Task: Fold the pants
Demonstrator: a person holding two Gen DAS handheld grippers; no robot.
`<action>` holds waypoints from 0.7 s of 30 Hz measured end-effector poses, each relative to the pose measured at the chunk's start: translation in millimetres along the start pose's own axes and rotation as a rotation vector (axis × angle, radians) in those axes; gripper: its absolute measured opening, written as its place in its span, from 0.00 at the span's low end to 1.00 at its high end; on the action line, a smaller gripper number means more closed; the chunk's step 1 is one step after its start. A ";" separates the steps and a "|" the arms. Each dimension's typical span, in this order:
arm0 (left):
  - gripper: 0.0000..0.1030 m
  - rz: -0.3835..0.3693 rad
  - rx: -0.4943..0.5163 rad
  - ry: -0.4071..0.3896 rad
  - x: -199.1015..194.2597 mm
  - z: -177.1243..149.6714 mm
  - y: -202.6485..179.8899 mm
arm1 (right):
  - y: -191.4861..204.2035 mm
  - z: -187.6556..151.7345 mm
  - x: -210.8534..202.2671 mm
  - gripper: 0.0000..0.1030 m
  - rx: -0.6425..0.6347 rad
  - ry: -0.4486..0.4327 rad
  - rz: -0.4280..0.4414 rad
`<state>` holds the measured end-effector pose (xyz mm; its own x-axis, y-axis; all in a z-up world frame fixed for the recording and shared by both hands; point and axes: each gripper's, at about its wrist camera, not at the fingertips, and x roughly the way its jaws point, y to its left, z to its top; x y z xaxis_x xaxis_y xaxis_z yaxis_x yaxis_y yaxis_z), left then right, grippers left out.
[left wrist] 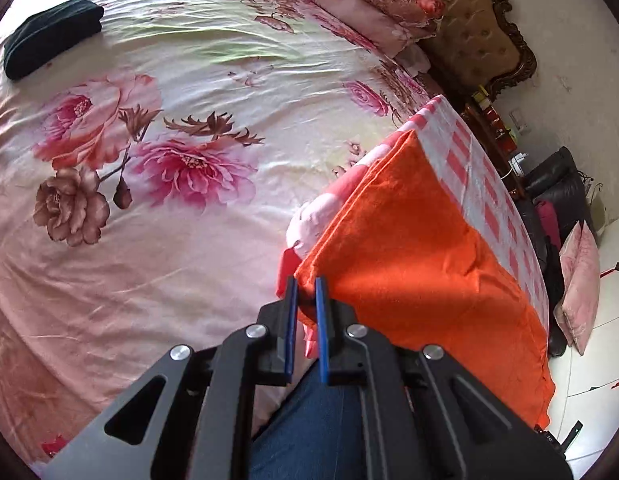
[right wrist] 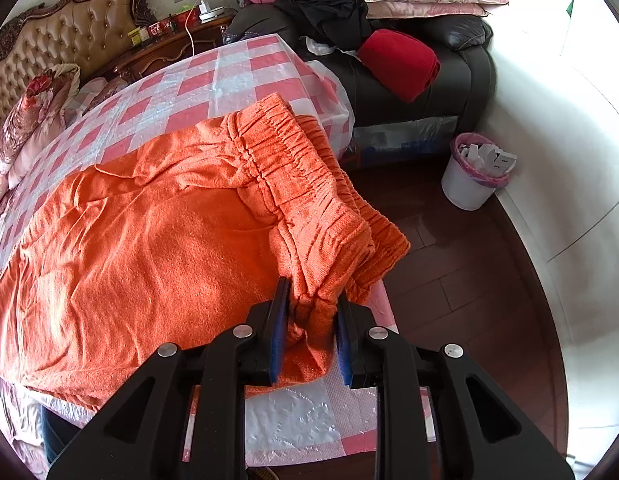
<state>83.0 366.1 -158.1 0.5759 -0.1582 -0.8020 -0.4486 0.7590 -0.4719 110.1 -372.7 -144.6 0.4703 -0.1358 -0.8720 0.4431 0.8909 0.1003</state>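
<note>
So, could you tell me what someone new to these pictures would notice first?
The bright orange pants dominate, spread over a red-and-white checked cover, with the right gripper clamped on their gathered elastic waistband and the left gripper pinching a corner at the other end. Next comes the big pink floral bedspread in the left wrist view, with a dark folded garment lying at its far side.

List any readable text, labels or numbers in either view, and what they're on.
None can be read with confidence.
White marks on a small black part at the lower right edge of the left wrist view: too small.
Packages on the nightstand: print blurred.
Boxes in the waste bin: no legible print.
</note>
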 end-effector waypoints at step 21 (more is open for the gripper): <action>0.10 -0.100 -0.104 0.040 9.2 -17.5 19.7 | 9.7 13.4 -16.5 0.20 -0.013 -0.014 -0.083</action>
<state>67.5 368.5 -181.2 0.5943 -0.2568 -0.7621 -0.4598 0.6690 -0.5840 116.8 -367.6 -122.9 0.4433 -0.2157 -0.8701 0.4710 0.8819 0.0214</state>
